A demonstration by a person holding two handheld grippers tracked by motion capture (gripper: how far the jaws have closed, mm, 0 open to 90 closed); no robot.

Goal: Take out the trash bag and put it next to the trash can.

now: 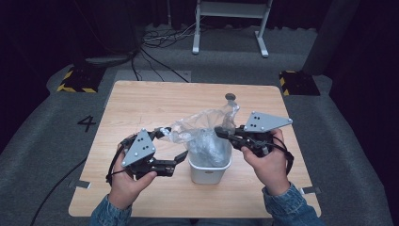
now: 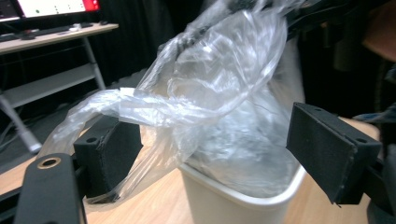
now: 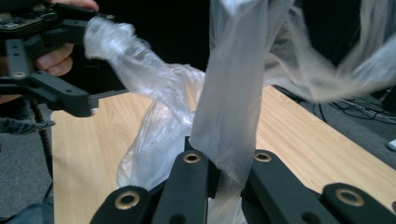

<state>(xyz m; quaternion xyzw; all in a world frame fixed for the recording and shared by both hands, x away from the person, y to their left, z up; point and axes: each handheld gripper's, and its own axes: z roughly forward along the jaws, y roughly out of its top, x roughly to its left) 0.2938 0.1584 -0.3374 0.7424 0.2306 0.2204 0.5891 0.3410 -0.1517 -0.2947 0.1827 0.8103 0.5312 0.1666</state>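
On floor (image 1: 42,141): "4" (image 1: 86,123) mark

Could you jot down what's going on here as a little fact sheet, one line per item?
Surface: wooden table
Bin: small white bin, upright on the table
Bag: clear plastic bag, its lower part inside the bin, top pulled up and out
Left gripper: jaws wide open, a bag edge draped over one
Right gripper: jaws shut on a strip of the bag
Hands: one on each gripper
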